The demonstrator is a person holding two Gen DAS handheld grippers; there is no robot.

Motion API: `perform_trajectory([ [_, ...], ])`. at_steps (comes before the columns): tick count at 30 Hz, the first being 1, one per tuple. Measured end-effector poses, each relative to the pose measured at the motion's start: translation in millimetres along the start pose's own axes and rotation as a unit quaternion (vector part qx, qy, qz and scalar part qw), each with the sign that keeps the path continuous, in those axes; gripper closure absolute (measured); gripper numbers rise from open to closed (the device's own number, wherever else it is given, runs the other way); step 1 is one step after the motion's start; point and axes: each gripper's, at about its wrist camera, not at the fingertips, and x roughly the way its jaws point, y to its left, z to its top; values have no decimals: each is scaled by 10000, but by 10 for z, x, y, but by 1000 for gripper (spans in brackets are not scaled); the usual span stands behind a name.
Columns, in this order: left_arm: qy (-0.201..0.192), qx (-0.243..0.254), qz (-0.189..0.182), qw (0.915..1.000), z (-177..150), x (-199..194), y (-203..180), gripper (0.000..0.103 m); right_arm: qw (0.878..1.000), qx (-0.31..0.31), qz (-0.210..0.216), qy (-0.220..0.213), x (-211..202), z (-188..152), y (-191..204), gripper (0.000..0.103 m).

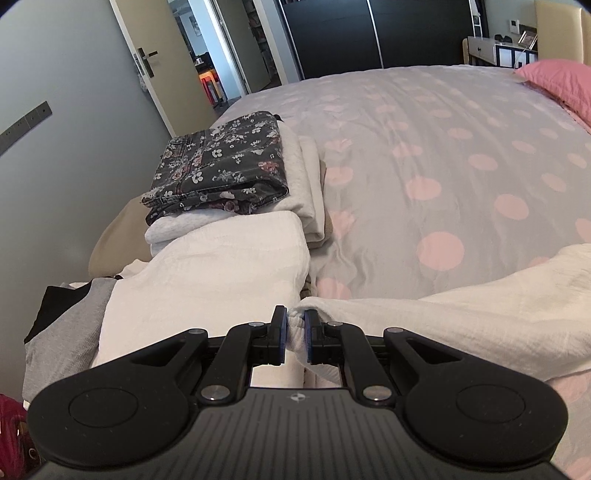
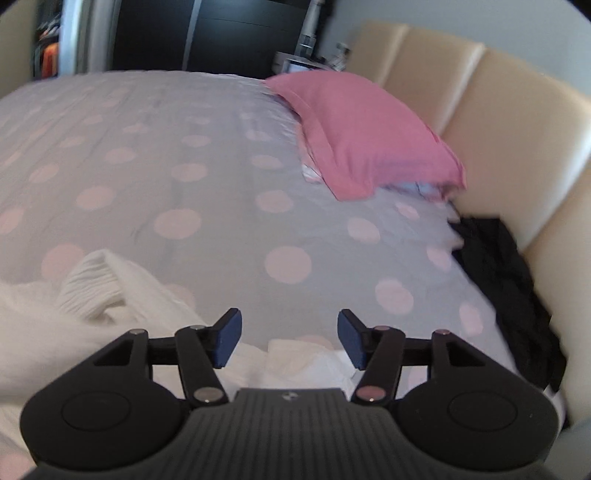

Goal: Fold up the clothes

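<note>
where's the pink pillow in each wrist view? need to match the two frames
Left wrist: pink pillow at the far right edge, upper part, partly cut off by the frame.
Right wrist: pink pillow upper centre-right, lying on the duvet beside the cream headboard.
Shared landmark: the grey duvet with pink dots fills the middle of both views; the dark wardrobe stands behind it in both.

The left gripper (image 1: 295, 334) is clamped on a bunched edge of the white garment (image 1: 461, 317), which lies on the dotted bedspread (image 1: 424, 147). Beyond the gripper, a floral folded garment (image 1: 221, 162) tops a stack of folded clothes (image 1: 303, 184).
</note>
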Motion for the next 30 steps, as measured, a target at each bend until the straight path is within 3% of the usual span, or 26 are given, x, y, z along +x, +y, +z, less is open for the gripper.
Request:
perform_trajectory([
  [5,74,-18,63,10000,-12,27,-6,95,9990,434,-50,99,120,-64,-302,45],
  [9,127,25,102,9999,-20,54,-25,95,9925,1077,-136,571,274,-249,-622,49],
  [12,157,74,126,9998,-16,77,-53,95,9724,2043,74,1122,384,-421,-891,49],
  [16,139,193,157,9996,-3,88,-110,95,9294,3223,684,1665,508,-606,-1060,51],
  [18,135,267,195,9994,-5,95,-139,95,9097,3576,1058,1829,575,-651,-1041,54],
  [20,137,333,234,9991,-9,102,-163,95,9021,3688,1198,1892,609,-651,-954,58],
  [22,149,357,247,9989,-11,109,-172,95,9111,3491,1221,1819,629,-564,-840,80],
  [24,160,381,260,9988,-13,116,-181,95,9223,3272,1191,1674,628,-455,-757,97],
  [28,173,378,261,9988,-9,116,-180,95,9363,3043,1347,1121,522,-201,-647,103],
  [30,179,390,265,9987,-7,121,-186,95,9369,3010,1566,845,448,-65,-584,103],
])
